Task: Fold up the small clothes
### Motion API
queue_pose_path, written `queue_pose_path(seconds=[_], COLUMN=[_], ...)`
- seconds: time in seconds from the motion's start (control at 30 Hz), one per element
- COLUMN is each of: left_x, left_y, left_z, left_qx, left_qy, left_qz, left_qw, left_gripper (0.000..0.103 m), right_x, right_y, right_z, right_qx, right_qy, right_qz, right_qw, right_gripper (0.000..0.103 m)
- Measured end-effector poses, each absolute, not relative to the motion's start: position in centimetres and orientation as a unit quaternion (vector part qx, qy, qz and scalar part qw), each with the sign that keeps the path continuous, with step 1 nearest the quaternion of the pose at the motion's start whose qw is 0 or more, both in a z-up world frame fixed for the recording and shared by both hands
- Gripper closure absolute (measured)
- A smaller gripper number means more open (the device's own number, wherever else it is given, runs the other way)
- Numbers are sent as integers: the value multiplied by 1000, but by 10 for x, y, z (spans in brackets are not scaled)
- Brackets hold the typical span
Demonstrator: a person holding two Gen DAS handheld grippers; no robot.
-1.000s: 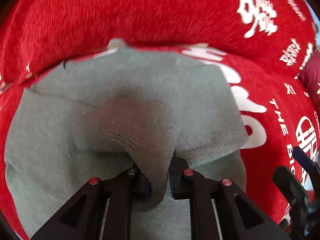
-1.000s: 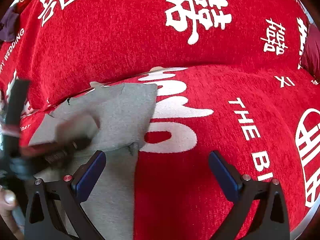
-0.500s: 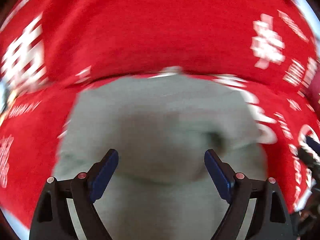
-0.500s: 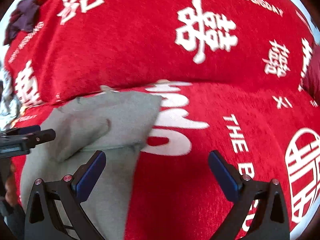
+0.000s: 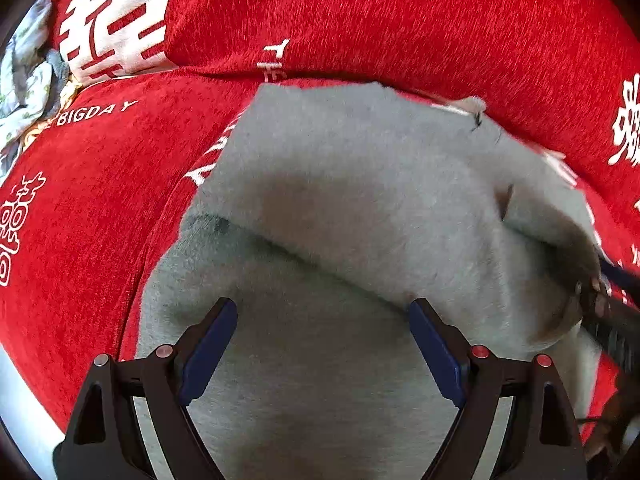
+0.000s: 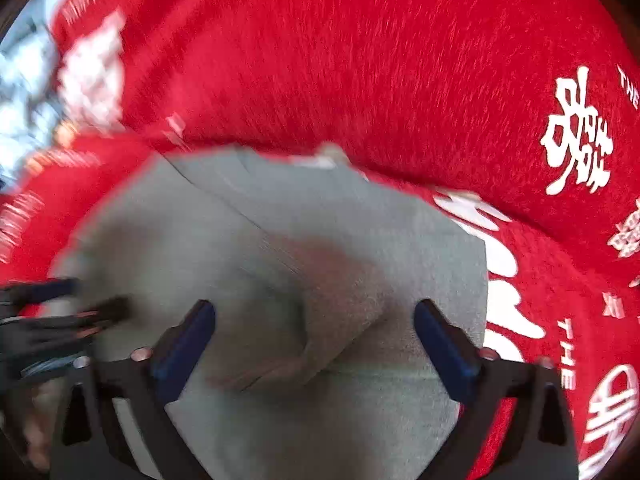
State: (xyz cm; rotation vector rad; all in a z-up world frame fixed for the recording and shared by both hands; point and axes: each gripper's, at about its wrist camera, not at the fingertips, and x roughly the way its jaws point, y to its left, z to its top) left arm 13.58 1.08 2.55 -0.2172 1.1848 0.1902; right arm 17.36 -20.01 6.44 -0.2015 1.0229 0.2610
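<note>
A small grey garment [image 5: 360, 200] lies partly folded on a red cover with white lettering [image 5: 360, 20]. My left gripper [image 5: 322, 308] hovers open over its near part, with nothing pinched between the blue pads. In the right wrist view the same garment [image 6: 320, 240] fills the middle, blurred by motion. My right gripper [image 6: 314, 308] stands over a raised fold of it; its jaws are closing, the fold lies between them, and the pads do not touch it. The right gripper [image 5: 608, 300] shows at the garment's right edge, and the left gripper [image 6: 60, 304] at its left.
The red cover [image 6: 360, 60] rises into a cushion-like back beyond the garment. A heap of pale printed clothes [image 5: 28, 80] lies at the far left. A pale strip shows along the cover's lower left edge [image 5: 16, 400].
My left gripper opened, let go of the grey fold it pinched, and slid left. My right gripper swept left from the bare red cover to over the garment.
</note>
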Motion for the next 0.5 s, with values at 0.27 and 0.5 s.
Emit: queue_pose_path(seconds=[0.27,0.5], left_x=[136,148], left_y=[38,10], left_z=[21,40], left_qx=[-126,-110], left_qy=[558,534], left_qz=[98,54], left_qw=[814,836], left_gripper=[15,15], right_x=[124,91], right_y=[-320,-369], right_z=[56,61], right_qx=[123,153], right_qy=[501,480], right_qz=[104,74], right_qw=[850,860], right_gripper=[54,38])
